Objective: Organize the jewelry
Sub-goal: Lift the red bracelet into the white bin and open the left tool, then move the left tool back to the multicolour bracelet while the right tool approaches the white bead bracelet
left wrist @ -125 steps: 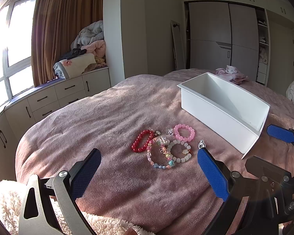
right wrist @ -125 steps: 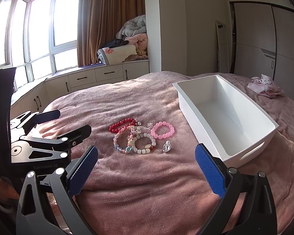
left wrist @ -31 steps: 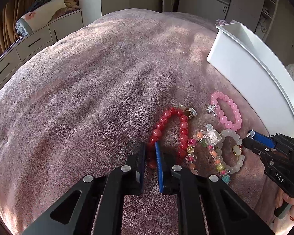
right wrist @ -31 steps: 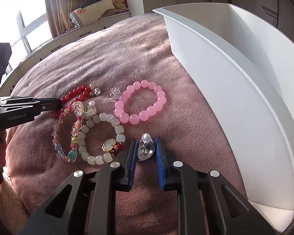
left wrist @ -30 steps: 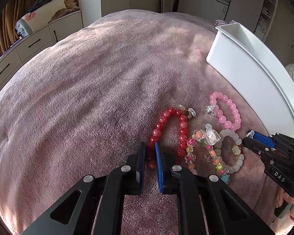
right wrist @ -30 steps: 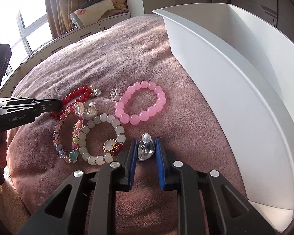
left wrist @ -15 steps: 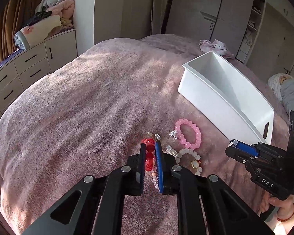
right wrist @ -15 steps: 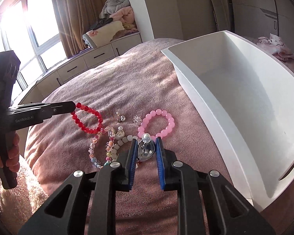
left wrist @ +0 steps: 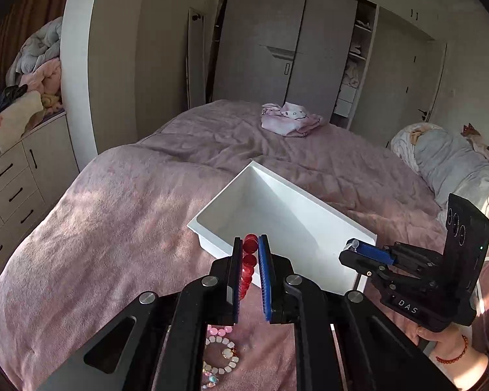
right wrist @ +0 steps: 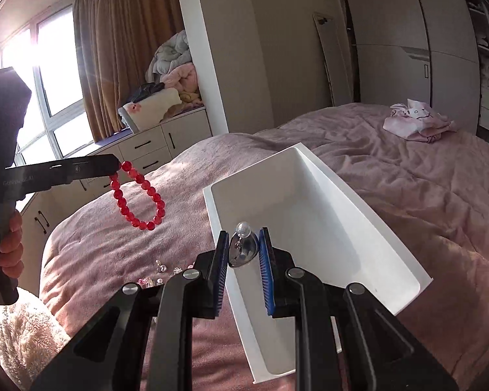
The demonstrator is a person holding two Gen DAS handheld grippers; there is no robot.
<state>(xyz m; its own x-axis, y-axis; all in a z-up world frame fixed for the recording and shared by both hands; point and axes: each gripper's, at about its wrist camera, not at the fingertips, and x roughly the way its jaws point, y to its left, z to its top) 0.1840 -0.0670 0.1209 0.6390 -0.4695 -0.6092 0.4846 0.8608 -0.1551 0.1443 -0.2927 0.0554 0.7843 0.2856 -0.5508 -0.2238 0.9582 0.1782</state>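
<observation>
My left gripper (left wrist: 248, 244) is shut on a red bead bracelet (left wrist: 248, 262), held in the air at the near left corner of the white bin (left wrist: 313, 247). In the right wrist view the bracelet (right wrist: 140, 195) hangs from the left gripper (right wrist: 115, 163) left of the bin (right wrist: 358, 228). My right gripper (right wrist: 243, 239) is shut on a small silver pendant (right wrist: 243, 249) and holds it above the bin's near end; it also shows in the left wrist view (left wrist: 353, 246). A pink bracelet (left wrist: 220, 329) and white bead bracelet (left wrist: 220, 353) lie on the bed below.
The bin lies on a pink bedspread (left wrist: 114, 215). A folded pink cloth (left wrist: 290, 120) lies further back on the bed. Drawers (right wrist: 153, 150) and a window stand to the left, wardrobes (left wrist: 287, 49) behind. A fluffy cream blanket (right wrist: 26, 335) lies at the bed's near left edge.
Both grippers have risen off the bed and moved towards the bin. The left carries the red bracelet, the right the silver pendant, now over the bin's near end.
</observation>
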